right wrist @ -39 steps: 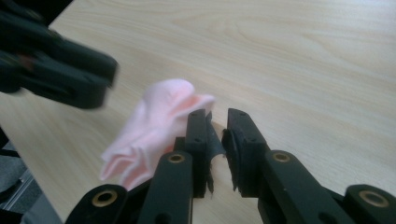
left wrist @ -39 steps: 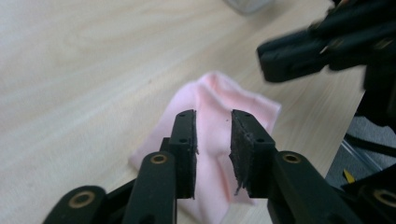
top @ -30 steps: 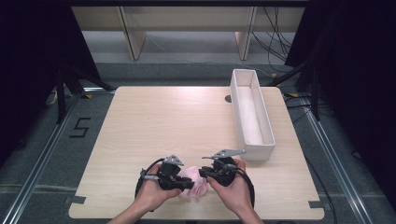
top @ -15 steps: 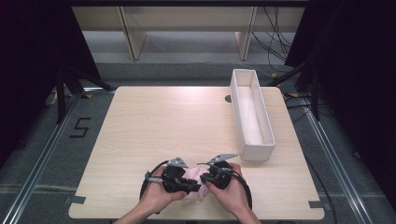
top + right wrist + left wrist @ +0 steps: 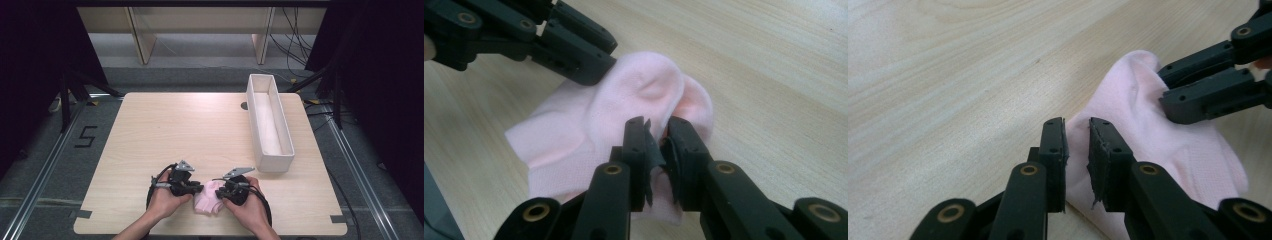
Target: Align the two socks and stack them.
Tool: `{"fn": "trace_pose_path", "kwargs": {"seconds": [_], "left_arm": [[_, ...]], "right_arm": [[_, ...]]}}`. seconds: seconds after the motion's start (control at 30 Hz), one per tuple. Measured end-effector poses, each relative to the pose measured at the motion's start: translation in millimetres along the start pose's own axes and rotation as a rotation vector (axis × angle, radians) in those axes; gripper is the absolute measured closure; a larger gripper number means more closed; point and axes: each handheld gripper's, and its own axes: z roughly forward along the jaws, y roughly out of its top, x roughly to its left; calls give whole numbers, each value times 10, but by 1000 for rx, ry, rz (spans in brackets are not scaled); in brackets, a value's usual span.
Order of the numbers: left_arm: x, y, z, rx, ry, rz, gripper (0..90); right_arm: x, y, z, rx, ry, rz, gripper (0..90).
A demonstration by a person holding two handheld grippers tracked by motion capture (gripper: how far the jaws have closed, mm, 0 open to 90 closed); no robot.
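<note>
Step in hand: both tongs work a small pale-pink knitted sock (image 5: pixel 209 196) lying on the near edge of the light wooden bench (image 5: pixel 190 130), between the person's two hands.

The left tongs (image 5: pixel 1077 145) have just been closing. Their jaws stand a narrow gap apart with a fold of the sock's edge between them; whether the pads truly bite the fabric cannot be told. The right tongs (image 5: pixel 658 145) are clamped on the opposite edge of the sock, the fabric pinched between the pads.

Judgement: the grip is being settled on both sides, ahead of lifting, spreading or folding the sock. The next move calls for a firm pinch on the left, then both hands moving together so the fabric does not slip from one side.

Surroundings: a long white rectangular bin (image 5: pixel 269 120) stands along the right of the bench, well apart from the sock. Nothing lies between sock and bin. The close spacing of the two tongs is the only hindrance noted.
</note>
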Motion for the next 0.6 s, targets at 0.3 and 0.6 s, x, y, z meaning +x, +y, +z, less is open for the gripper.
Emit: {"fn": "trace_pose_path", "kwargs": {"seconds": [0.3, 0.6], "left_arm": [[-111, 15, -162, -62, 4, 27, 748], [-337, -134, -163, -39, -140, 25, 772]], "right_arm": [[-49, -39, -53, -19, -3, 26, 745], [-3, 155, -123, -94, 20, -24, 843]]}}
